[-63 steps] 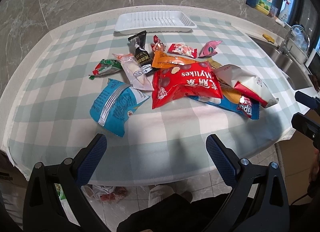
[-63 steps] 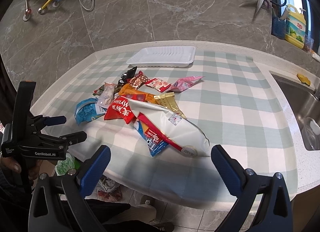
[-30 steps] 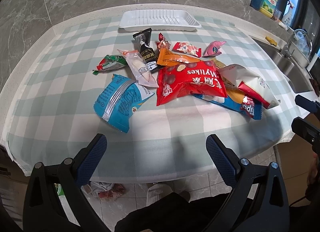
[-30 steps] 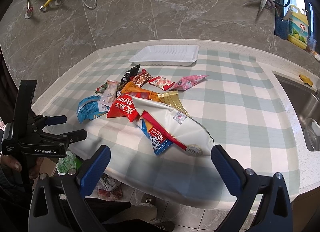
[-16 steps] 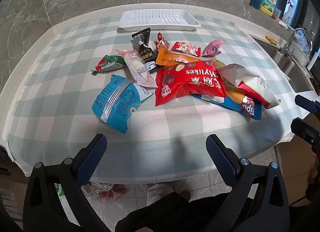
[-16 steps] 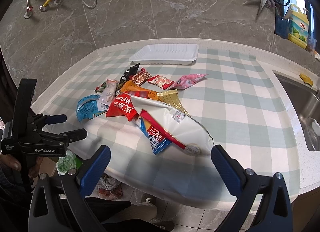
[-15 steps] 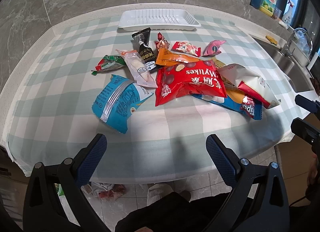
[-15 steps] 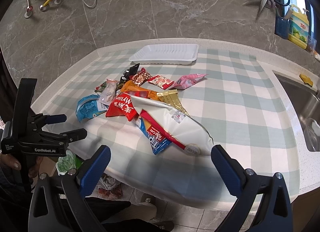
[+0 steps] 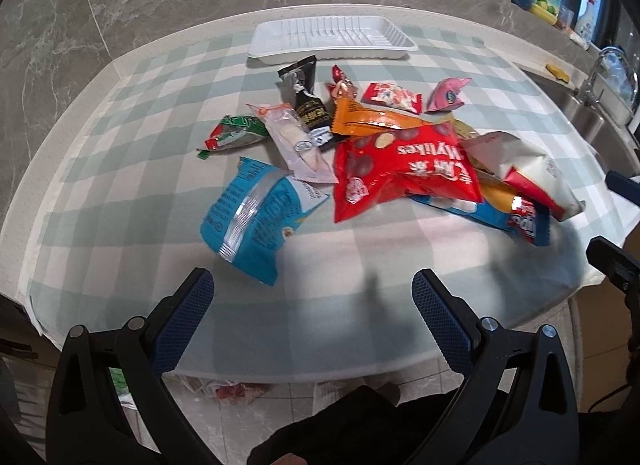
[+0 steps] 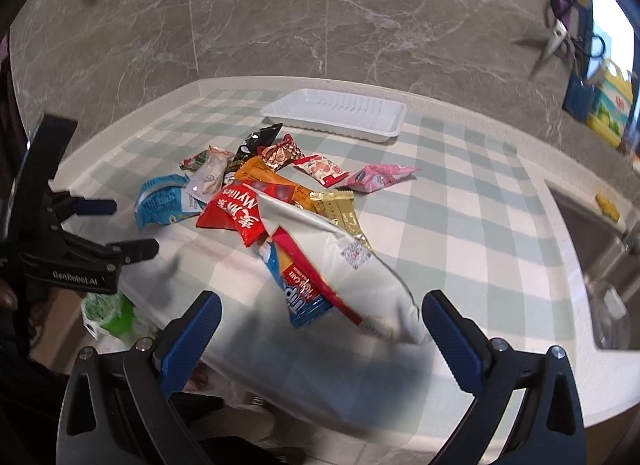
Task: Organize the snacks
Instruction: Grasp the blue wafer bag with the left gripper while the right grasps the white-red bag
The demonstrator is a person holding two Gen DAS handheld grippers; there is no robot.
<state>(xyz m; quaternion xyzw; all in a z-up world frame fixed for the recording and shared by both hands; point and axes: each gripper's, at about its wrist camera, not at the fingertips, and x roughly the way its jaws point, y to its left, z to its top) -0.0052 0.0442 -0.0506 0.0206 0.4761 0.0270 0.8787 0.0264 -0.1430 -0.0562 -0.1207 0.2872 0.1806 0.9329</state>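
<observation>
1. Snacks lie in a loose heap on the checked tablecloth (image 9: pixel 100 201), all of them outside the tray and none held.
2. The left gripper (image 9: pixel 313 297) hangs over the near table edge with its blue-padded fingers (image 9: pixel 182 319) spread wide apart and nothing between them.
3. The right gripper (image 10: pixel 320 319) is likewise spread wide and empty, above the near end of the heap.
4. Nearest the left gripper lies the blue packet (image 9: pixel 256 217), flat on the cloth with a clear seam strip facing up.
5. Nearest the right gripper lies the large white bag (image 10: pixel 352 261), resting on top of a blue-and-red wrapper (image 10: pixel 300 293) that sticks out from beneath it.
6. The red Myikes bag (image 9: pixel 404 169) sits in the middle of the heap, overlapping an orange packet (image 9: pixel 368 121) behind it.
7. Just left of the red bag lie a pale clear-wrapped snack (image 9: pixel 296 141) and, touching it, a black sachet (image 9: pixel 306 101); a green-and-red wrapper (image 9: pixel 230 135) lies further left, a little apart.
8. A gold wrapper (image 10: pixel 340 209) pokes out on the right side of the heap.
9. Beyond these lie a small brown-red candy (image 9: pixel 342 87), a red-and-white packet (image 9: pixel 392 96) and a pink packet (image 9: pixel 446 95), each separate on the cloth.
10. The white ribbed tray (image 9: pixel 332 39) stands at the far edge, near the marble wall, with nothing in it.
11. A sink (image 9: pixel 592 121) is set into the counter at the far right.
</observation>
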